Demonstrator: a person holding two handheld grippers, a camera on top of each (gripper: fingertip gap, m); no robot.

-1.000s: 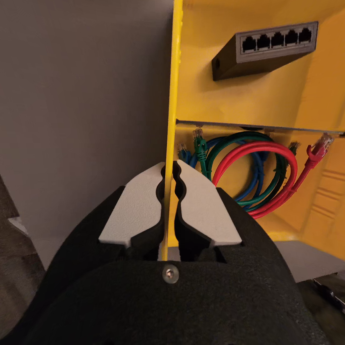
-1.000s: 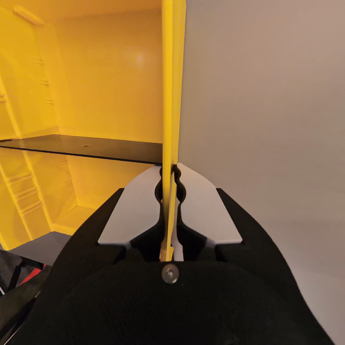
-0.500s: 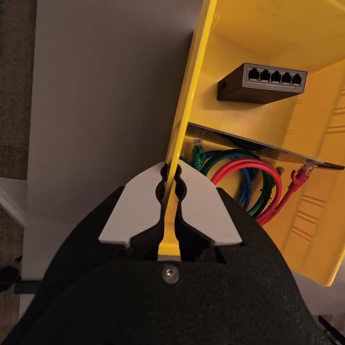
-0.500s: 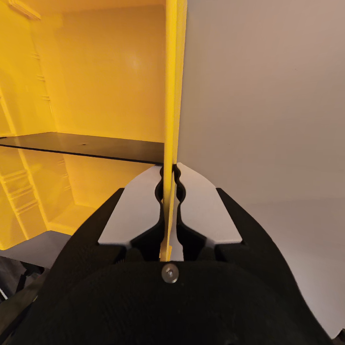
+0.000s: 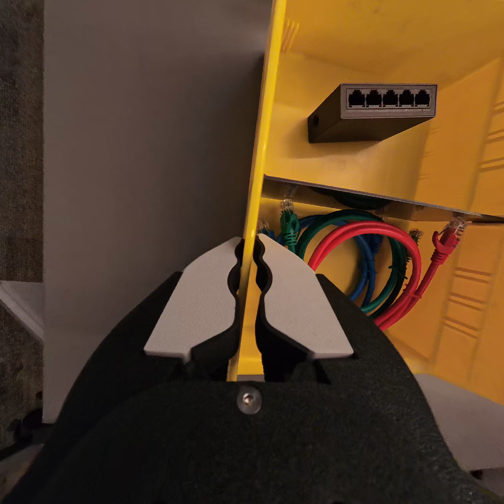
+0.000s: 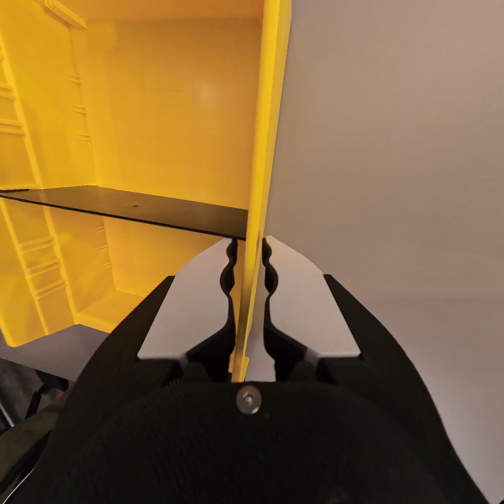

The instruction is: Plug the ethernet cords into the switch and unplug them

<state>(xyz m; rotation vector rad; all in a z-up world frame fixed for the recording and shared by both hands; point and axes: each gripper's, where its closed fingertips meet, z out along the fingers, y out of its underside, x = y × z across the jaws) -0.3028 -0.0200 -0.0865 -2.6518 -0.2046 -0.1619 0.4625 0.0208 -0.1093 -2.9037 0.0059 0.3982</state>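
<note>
A grey switch [image 5: 381, 109] with a row of empty ports sits on the upper level of a yellow box [image 5: 341, 169]. Below its shelf [image 5: 395, 200] hang coiled red [image 5: 381, 226], green [image 5: 341, 214] and blue [image 5: 366, 267] ethernet cords, all unplugged. My left gripper [image 5: 249, 237] is shut on the box's left wall edge [image 5: 268, 109]. My right gripper [image 6: 248, 240] straddles the box's right wall [image 6: 272, 109] with its jaws parted, a small gap on each side. The right wrist view shows a black shelf [image 6: 136, 203] and no cords.
A pale wall [image 5: 150, 136] stands behind the box, also in the right wrist view [image 6: 395, 163]. Grey fabric [image 5: 19, 136] shows at the far left. The box rests on a light surface [image 5: 450, 409]. Dark clutter [image 6: 24, 381] lies low at the left. From the left gripper's tips to the grey switch [image 5: 381, 109] is close to 15 cm.
My right gripper's jaws have parted and let go of the box's right wall. In the left wrist view the box has tilted back towards upright; my left gripper stays clamped on its wall.
</note>
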